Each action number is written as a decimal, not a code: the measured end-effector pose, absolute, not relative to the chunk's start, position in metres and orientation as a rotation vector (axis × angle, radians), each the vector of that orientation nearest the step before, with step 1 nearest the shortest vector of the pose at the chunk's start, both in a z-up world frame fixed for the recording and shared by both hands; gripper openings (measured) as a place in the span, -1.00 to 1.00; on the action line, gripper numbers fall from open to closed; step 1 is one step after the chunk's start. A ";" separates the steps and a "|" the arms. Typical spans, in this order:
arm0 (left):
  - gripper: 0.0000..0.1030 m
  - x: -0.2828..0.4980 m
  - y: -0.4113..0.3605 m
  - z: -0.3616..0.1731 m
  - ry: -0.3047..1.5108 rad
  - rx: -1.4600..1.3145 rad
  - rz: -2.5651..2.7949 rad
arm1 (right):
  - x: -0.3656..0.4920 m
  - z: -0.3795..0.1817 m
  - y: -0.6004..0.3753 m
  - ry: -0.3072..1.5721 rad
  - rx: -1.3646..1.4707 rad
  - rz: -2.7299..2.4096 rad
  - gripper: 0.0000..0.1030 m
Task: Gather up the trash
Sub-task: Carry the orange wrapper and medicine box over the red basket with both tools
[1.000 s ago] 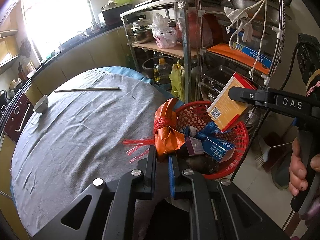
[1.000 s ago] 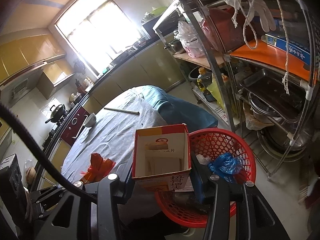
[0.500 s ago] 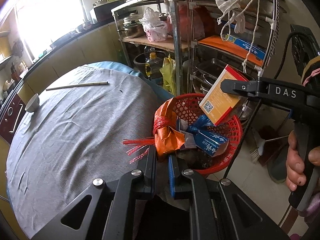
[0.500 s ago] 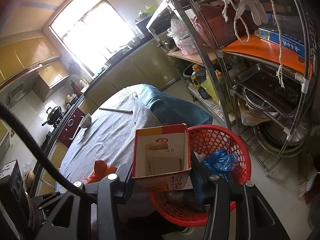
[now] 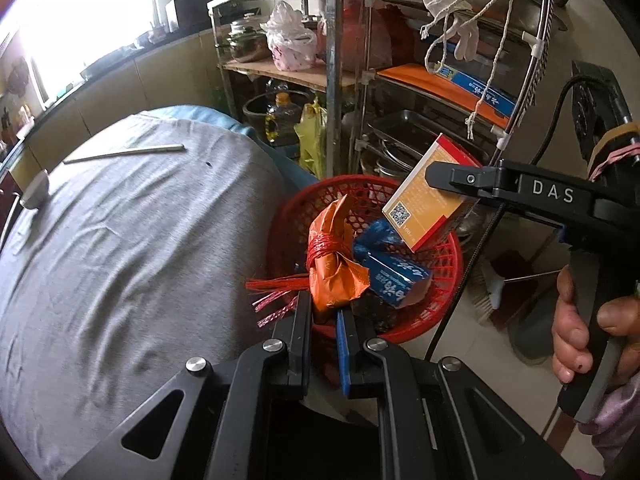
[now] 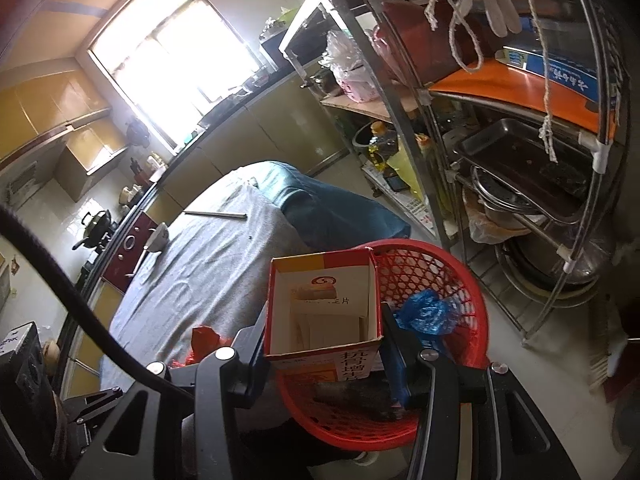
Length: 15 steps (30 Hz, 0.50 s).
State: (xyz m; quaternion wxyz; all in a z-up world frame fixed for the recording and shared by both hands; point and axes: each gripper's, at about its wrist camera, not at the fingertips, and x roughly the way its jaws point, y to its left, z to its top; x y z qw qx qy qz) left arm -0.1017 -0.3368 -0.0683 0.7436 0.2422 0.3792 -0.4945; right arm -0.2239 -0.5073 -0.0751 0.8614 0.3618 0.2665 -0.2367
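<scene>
My left gripper (image 5: 325,307) is shut on an orange wrapper (image 5: 334,268) tied with red string, held at the near rim of the red mesh basket (image 5: 448,248). My right gripper (image 6: 324,326) is shut on an open red and orange cardboard box (image 6: 322,308), held over the basket (image 6: 468,280); the box also shows in the left wrist view (image 5: 424,200). Inside the basket lie a blue carton (image 5: 394,274) and a blue crumpled bag (image 6: 428,312).
A round table with a grey cloth (image 5: 120,240) is left of the basket, with a metal rod (image 5: 124,153) and a small white bowl (image 5: 35,192) on it. A metal shelf rack (image 5: 332,80) with pots and bags stands behind the basket.
Both grippers kept their hold. The left gripper with the orange wrapper shifted right, over the basket's near rim. The box stays over the basket.
</scene>
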 end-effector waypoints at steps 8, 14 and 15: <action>-0.77 -0.105 -0.343 -0.081 0.868 0.531 -1.112 | -0.239 -0.093 -0.516 0.598 0.783 -0.540 -0.01; -0.77 -0.110 -0.350 -0.089 0.876 0.555 -1.119 | -0.246 -0.104 -0.519 0.623 0.792 -0.555 -0.01; -0.77 -0.111 -0.352 -0.090 0.875 0.560 -1.120 | -0.247 -0.106 -0.519 0.627 0.794 -0.557 -0.01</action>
